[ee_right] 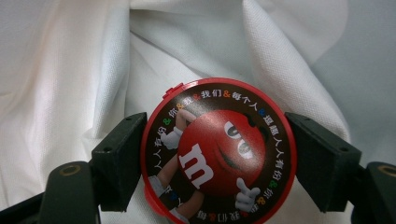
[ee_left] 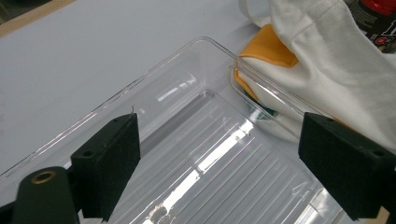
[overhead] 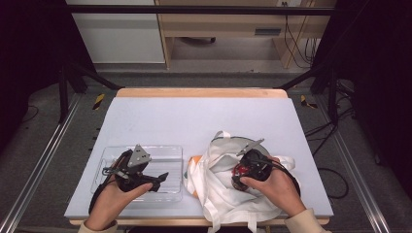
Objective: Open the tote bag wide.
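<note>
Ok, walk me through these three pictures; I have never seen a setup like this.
No robot here: a person holds a hand-operated gripper in each hand. The high view looks down on the table from above the person. The other two pictures come from cameras riding on each gripper, looking along its black fingers.

On the table lie a clear plastic tray and a white cloth bag with something orange under its edge.

The left gripper is open above the tray. The right gripper is over the bag, its fingers against a round red M&M's container.
</note>
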{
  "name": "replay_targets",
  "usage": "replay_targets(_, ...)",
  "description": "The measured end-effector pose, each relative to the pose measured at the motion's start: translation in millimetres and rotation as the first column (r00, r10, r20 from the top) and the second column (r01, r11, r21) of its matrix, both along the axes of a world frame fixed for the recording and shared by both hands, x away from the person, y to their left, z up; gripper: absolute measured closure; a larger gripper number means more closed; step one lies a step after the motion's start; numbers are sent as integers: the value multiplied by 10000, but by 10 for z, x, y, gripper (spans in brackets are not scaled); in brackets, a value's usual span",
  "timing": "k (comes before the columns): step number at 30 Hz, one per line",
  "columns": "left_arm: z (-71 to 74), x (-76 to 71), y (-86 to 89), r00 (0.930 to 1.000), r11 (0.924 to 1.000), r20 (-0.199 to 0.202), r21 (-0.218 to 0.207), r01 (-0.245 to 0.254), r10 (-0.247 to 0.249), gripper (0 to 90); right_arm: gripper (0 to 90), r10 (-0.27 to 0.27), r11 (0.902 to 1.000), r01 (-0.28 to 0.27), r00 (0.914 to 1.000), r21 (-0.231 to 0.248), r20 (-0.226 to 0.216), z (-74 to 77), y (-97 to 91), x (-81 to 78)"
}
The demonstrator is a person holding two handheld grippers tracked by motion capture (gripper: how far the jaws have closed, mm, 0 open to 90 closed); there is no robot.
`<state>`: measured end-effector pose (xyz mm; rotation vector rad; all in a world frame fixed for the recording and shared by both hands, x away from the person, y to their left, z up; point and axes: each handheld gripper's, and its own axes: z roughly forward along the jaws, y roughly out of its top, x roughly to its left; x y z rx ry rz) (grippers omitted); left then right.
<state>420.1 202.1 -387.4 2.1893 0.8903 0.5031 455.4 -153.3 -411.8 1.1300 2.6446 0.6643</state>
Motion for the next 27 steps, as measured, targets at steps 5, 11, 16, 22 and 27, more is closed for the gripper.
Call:
replay_targets(5, 1, -1, 2, 10000, 10000, 1, 8, 6, -6, 127, 250, -52, 10000, 52, 10000, -60, -49, -24, 8, 6)
replay_targets(11, 1, 7, 20, 10000, 10000, -11, 29, 0, 0, 127, 254, -74, 9999, 74, 10000, -118, -41, -30, 13, 5)
replay_targets(16, 3, 6, 25, 10000, 10000, -5, 44, -7, 7, 127, 256, -67, 9997, 65, 9999, -225, -82, -23, 28, 7)
replay_targets(22, 1, 10, 35, 10000, 10000, 9, -33, -46, 46, 127, 257, -30, 9996, 29, 10000, -287, -35, -16, 36, -1)
replay_targets(27, 4, 12, 46, 10000, 9999, -2, -19, -99, 99, 127, 257, 26, 9998, -24, 10000, -188, 95, 32, 31, -25)
